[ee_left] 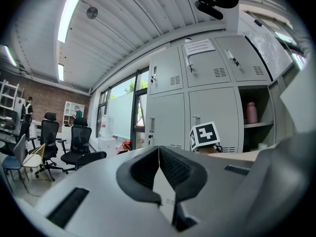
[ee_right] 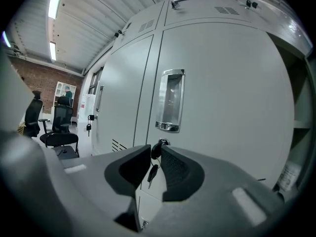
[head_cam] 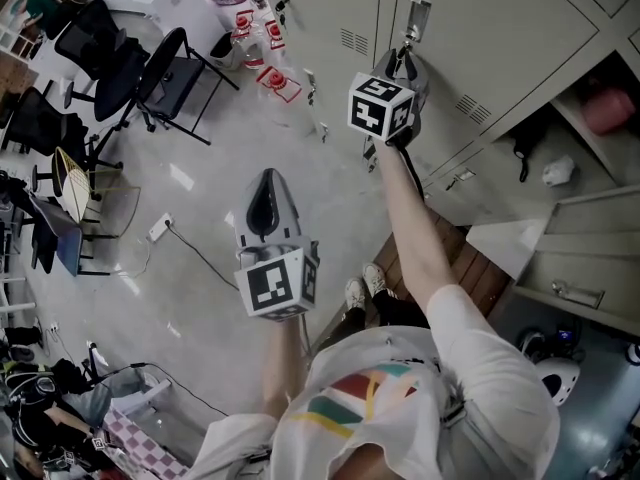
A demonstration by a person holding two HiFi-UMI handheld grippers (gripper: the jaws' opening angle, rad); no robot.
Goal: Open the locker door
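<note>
The grey locker door (ee_right: 222,107) fills the right gripper view, with a chrome recessed handle (ee_right: 170,100) and a lock below it. A dark key (ee_right: 157,147) sits in that lock, and a second key (ee_right: 152,173) hangs from it. My right gripper (ee_right: 155,149) points level at the door, and the key's head fills the narrow gap between its pads. In the head view the right gripper (head_cam: 403,58) is against the door (head_cam: 455,28), below the handle (head_cam: 416,13). My left gripper (head_cam: 268,180) hangs back over the floor, shut and empty, its pads meeting (ee_left: 159,148).
Right of the door an open locker (head_cam: 590,128) holds a pink bottle (head_cam: 608,108), and its door (head_cam: 580,258) swings out. Office chairs (head_cam: 150,78) stand at the left. A power strip with cable (head_cam: 160,228) lies on the floor. Another key hangs from the neighbouring door (ee_right: 89,128).
</note>
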